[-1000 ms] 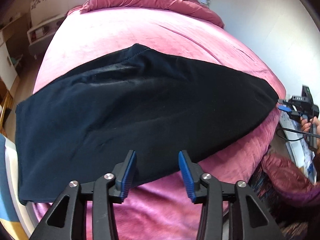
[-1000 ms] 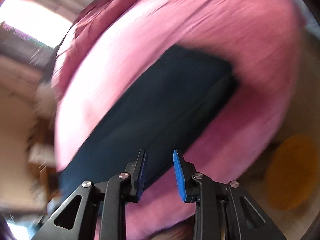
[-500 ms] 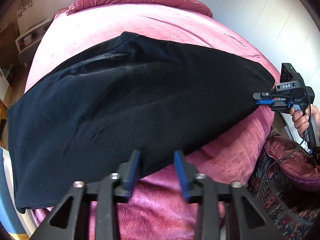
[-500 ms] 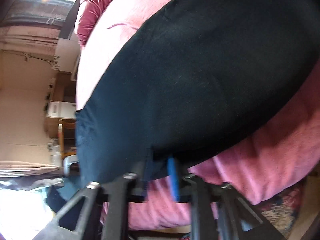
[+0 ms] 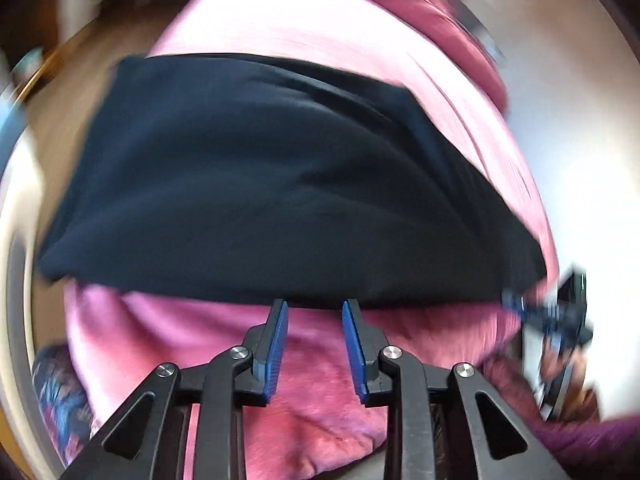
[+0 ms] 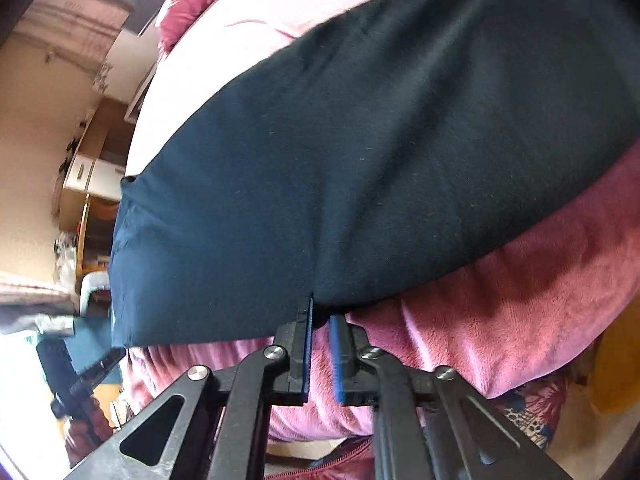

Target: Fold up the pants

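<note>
The black pants (image 5: pixel 260 184) lie spread flat across a pink bed; they also fill the right wrist view (image 6: pixel 380 168). My left gripper (image 5: pixel 314 308) is open and empty, its blue pads just short of the pants' near edge. My right gripper (image 6: pixel 322 312) is at the near edge of the pants, its jaws close together with a narrow gap. The cloth edge sits at its fingertips; whether any fabric is pinched is not clear. The right gripper also shows blurred in the left wrist view (image 5: pixel 552 312) at the pants' right corner.
The pink plush blanket (image 5: pixel 320 392) covers the bed (image 6: pixel 520 300) and hangs over its near side. A crumpled pink duvet (image 6: pixel 192 4) lies at the head. Wooden furniture and shelves (image 6: pixel 84 184) stand by the wall. A patterned cloth (image 5: pixel 60 400) lies beside the bed.
The left wrist view has swung to the left and blurred, and the left gripper has pulled back just off the pants' edge. The right gripper has held at the pants' edge.
</note>
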The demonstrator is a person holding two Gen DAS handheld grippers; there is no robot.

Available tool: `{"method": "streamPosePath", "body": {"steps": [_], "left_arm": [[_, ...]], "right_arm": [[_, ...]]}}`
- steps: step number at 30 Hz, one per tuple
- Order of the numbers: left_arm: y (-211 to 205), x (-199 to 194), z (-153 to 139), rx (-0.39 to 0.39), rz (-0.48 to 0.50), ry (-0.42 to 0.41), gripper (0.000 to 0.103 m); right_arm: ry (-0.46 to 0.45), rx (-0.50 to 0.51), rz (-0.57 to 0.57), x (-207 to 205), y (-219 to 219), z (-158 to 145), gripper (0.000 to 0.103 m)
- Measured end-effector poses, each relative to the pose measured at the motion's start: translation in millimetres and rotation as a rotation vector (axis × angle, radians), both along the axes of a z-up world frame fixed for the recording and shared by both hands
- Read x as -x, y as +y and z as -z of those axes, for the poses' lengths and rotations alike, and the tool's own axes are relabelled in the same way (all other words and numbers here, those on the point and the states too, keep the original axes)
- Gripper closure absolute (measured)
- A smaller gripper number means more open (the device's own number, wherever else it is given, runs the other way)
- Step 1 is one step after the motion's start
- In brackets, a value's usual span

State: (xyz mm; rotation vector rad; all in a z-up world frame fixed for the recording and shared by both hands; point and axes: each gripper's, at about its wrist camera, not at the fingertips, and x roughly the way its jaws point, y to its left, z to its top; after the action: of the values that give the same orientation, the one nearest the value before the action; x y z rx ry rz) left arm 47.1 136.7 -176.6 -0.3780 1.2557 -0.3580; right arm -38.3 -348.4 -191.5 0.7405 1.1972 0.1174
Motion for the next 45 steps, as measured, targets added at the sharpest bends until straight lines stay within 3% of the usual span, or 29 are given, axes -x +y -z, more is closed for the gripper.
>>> {"method": "streamPosePath", "body": {"steps": [2, 5, 8, 12, 13, 16, 18, 23, 27, 30, 33, 37, 41, 45], "left_arm": [[23.5, 3.8, -0.3, 0.014, -0.113, 0.014, 0.070], [55.2, 4.7, 3.4, 0.051, -0.252, 0.025, 0.068], [74.4, -0.5, 16.3, 0.107, -0.348, 0.064, 0.068], [83.8, -2.3, 23.5, 0.135, -0.423, 0.058, 0.075], [83.8, -3.7, 22.7, 0.123, -0.424, 0.046, 0.085], [79.5, -4.9, 19.3, 0.082, -0.404, 0.024, 0.096], [72.0, -6.5, 17.3, 0.032, -0.376, 0.012, 0.097], [68.1, -0.7, 22.8, -0.081, -0.303, 0.037, 0.096], [64.4, -2.5, 16.8, -0.137, -0.293, 0.044, 0.081], [66.3, 2.7, -0.8, -0.217, -0.304, -0.008, 0.081], [58.1, 7.4, -24.7, -0.344, -0.326, -0.112, 0.081], [40.9, 4.9, -46.1, -0.408, -0.288, -0.238, 0.081], [21.9, -9.7, -41.2, -0.403, -0.211, -0.261, 0.080], [-5.9, -27.3, -27.7, -0.476, -0.139, -0.272, 0.080]], "right_arm": [[-0.012, 0.053, -0.059, 3.5, 6.2, -11.2, 0.081], [-0.047, 0.127, -0.161, 7.6, 18.4, -27.1, 0.080], [-0.111, 0.196, -0.244, 0.2, 39.7, -48.1, 0.078], [-0.169, 0.212, -0.367, -29.3, 92.0, -54.6, 0.074], [-0.176, 0.212, -0.402, -39.0, 108.8, -52.7, 0.074], [-0.167, 0.214, -0.478, -60.2, 148.7, -38.7, 0.074], [-0.144, 0.218, -0.539, -68.2, 172.3, -25.6, 0.074], [-0.104, 0.267, -0.598, -72.3, 186.8, -8.3, 0.074], [-0.112, 0.254, -0.635, -86.2, 186.4, -21.8, 0.074], [-0.177, 0.232, -0.625, -108.2, 189.9, -42.8, 0.074], [-0.239, 0.223, -0.586, -142.4, 194.0, -59.0, 0.074], [-0.283, 0.234, -0.548, -196.6, 211.6, -72.5, 0.057], [-0.259, 0.250, -0.565, -248.4, 238.0, -74.6, 0.056], [-0.178, 0.274, -0.622, -278.8, 257.7, -63.1, 0.056]]}}
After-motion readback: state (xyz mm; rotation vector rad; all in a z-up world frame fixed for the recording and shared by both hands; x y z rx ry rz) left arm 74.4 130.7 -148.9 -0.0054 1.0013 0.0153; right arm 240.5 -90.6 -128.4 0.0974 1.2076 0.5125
